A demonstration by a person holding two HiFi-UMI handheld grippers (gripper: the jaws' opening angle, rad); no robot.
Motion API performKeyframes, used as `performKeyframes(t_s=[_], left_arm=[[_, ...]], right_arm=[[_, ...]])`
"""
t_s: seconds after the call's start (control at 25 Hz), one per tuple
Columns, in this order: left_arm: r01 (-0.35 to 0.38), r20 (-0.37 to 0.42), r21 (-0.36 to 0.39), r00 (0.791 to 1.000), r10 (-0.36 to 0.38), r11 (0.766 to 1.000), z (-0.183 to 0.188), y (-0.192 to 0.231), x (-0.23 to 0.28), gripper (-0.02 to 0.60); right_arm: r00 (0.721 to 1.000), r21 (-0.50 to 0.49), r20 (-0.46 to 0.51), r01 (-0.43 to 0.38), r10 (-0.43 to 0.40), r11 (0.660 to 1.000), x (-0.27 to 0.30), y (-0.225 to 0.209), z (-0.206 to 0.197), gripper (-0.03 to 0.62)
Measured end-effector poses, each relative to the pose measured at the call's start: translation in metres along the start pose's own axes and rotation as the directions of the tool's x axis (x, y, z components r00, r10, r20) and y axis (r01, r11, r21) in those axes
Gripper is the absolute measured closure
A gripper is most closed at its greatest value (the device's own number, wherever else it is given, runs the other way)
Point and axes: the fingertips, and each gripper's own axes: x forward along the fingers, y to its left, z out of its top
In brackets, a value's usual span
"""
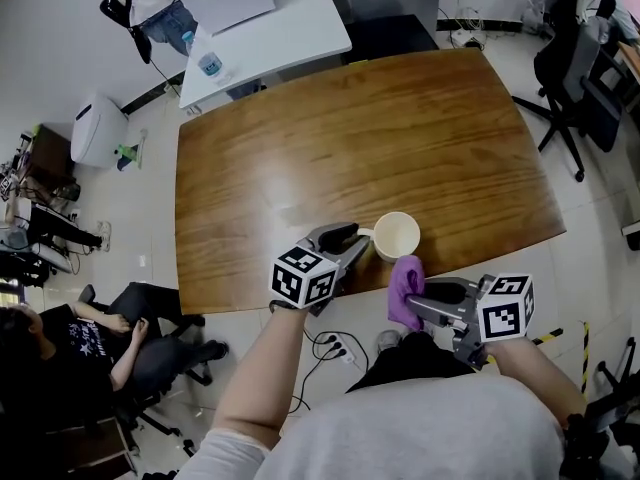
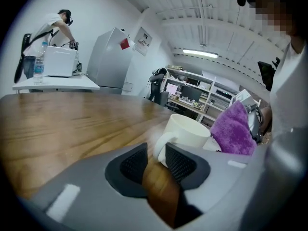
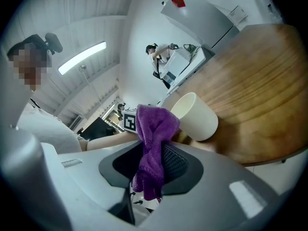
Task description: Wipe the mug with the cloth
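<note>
A cream mug stands upright near the front edge of the wooden table, its handle turned to the left. My left gripper reaches that handle. In the left gripper view the mug's handle lies between the jaws of the left gripper; the right pad is at it and a thin gap shows on the left side. My right gripper is shut on a purple cloth, just in front of the mug and off the table's edge. In the right gripper view the cloth hangs between the pads, the mug right behind it.
A white table with a box and a water bottle stands behind the wooden one. Office chairs are at the right. A person sits at the lower left. A power strip lies on the floor.
</note>
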Motion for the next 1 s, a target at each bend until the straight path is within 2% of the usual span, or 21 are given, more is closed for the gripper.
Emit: performKeyframes(t_s=[0.08,0.12,0.36,0.48,0.6,0.68,0.76,1.0], left_arm=[[0.003,-0.004,0.002,1.000,-0.003,1.000,0.000,0.001,0.002,0.484],[0.004,-0.006,0.006,1.000,-0.004,1.000,-0.001,0.001,0.003,0.525],[0.003,-0.014,0.032,1.000,-0.003,0.999,-0.004,-0.001,0.002,0.528],[0.007,-0.017,0.033,1.000,-0.006,0.999,-0.005,-0.003,0.001,0.526],[0.008,-0.015,0.028,1.000,-0.007,1.000,-0.007,-0.003,-0.001,0.525],[0.011,-0.012,0.022,1.000,-0.011,1.000,-0.007,-0.004,-0.001,0.523],[0.014,-0.010,0.015,1.000,-0.014,1.000,-0.008,-0.005,-0.003,0.522],[0.020,-0.008,0.012,1.000,-0.020,1.000,-0.008,-0.005,-0.004,0.522]], right_arm=[[1.000,-0.004,-0.020,-0.011,0.010,1.000,0.005,0.000,-0.002,0.477],[0.999,-0.007,-0.029,-0.015,0.015,1.000,0.007,0.000,-0.003,0.476],[0.995,-0.056,-0.075,-0.064,0.059,0.996,0.022,0.010,0.001,0.476],[0.991,-0.176,-0.122,-0.074,0.053,0.982,0.029,0.021,0.008,0.477],[0.981,-0.356,-0.190,-0.050,-0.020,0.933,0.032,0.022,0.015,0.477],[0.977,-0.424,-0.203,-0.027,-0.066,0.905,0.032,0.019,0.021,0.477],[0.975,-0.436,-0.207,-0.018,-0.081,0.900,0.035,0.017,0.023,0.477],[0.971,-0.404,-0.214,0.016,-0.111,0.915,0.048,-0.004,0.015,0.477]])
